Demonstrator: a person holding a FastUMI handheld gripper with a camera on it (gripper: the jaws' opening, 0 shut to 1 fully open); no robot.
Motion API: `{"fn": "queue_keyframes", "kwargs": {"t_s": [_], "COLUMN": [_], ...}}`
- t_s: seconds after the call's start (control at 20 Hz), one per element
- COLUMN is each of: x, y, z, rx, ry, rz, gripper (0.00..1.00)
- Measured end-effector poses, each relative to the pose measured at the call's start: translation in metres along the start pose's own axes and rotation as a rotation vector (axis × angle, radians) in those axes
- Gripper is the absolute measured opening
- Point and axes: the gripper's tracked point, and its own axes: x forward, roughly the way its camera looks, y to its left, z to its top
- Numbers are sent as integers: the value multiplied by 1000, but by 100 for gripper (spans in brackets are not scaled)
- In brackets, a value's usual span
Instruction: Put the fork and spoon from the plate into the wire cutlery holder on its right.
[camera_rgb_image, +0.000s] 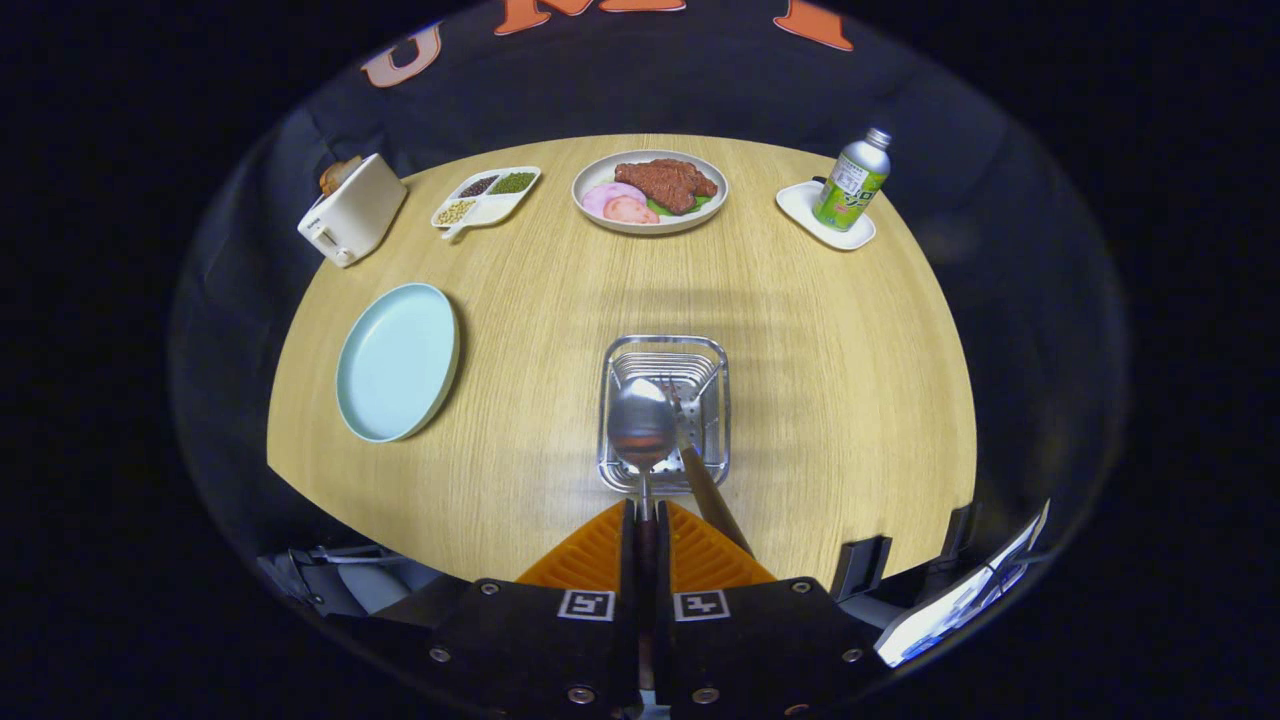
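Observation:
My gripper (645, 515) is shut on the handle of a metal spoon (641, 430). The spoon's bowl hangs above the wire cutlery holder (714, 372), which stands on the wooden table just ahead of my fingers. A fork (700, 455) leans inside the holder, its handle sticking out toward me on the right of the spoon. The light blue plate (397, 362) lies to the left of the holder with nothing on it.
Along the table's far side stand a white toaster (352, 211), a divided dish of beans (487, 196), a plate of meat and ham (650, 190), and a green bottle (852, 181) on a small white tray (800, 205).

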Motion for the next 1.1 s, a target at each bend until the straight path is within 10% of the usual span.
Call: {"fn": "queue_keyframes", "kwargs": {"t_s": [0.75,1.1], "x": [-103,-218], "y": [6,32], "z": [117,188], "rx": [167,72], "ry": [-507,-918], "rz": [105,134], "gripper": [17,72]}}
